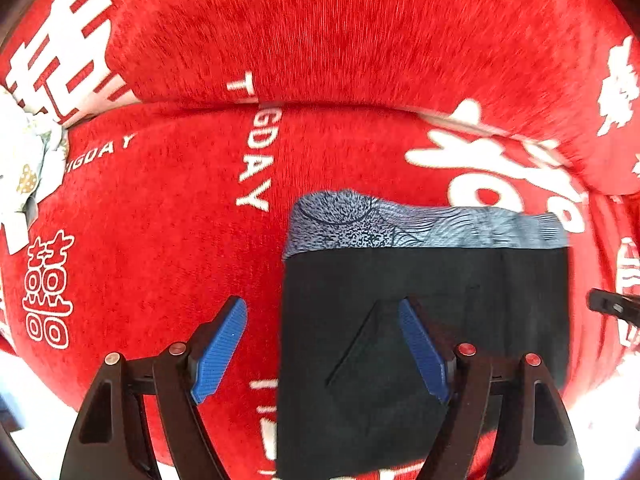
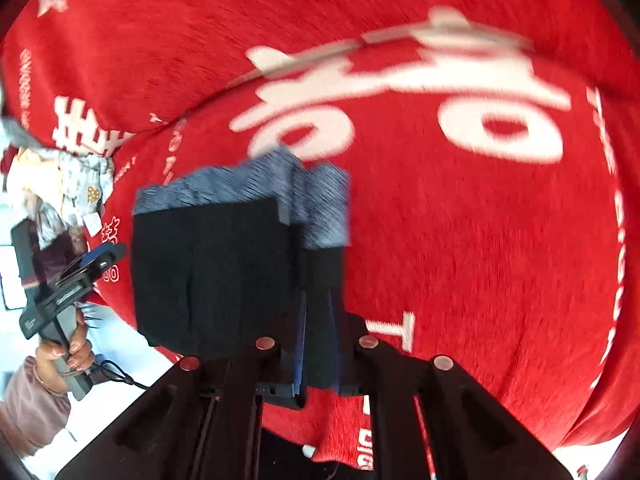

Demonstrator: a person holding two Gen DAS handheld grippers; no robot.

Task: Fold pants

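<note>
Red plush fabric [image 1: 360, 40] printed with white characters and lettering covers the whole surface under us, and on it lie the pants [image 1: 424, 320], folded into a compact black rectangle with a grey patterned band [image 1: 400, 224] along the far edge. In the left wrist view our left gripper [image 1: 322, 350] hangs over the near left corner of the pants with its blue-padded fingers [image 1: 218, 354] spread wide; one finger sits over bare red fabric to the left of the garment and the other over the black cloth, and neither pinches anything that we can see. At the far right edge of that view a dark piece of our right gripper [image 1: 612, 306] pokes in just beside the pants. In the right wrist view our right gripper [image 2: 316, 344] has its fingers [image 2: 300, 344] pressed close together on the right edge of the pants [image 2: 212, 272], with a fold of black cloth caught between them and the grey band [image 2: 320, 204] rising blurred beyond. At the left of that view our left hand [image 2: 70, 350] grips the handle of its tool, and a heap of pale clothing [image 2: 68, 188] lies at the far left on the red fabric.
</note>
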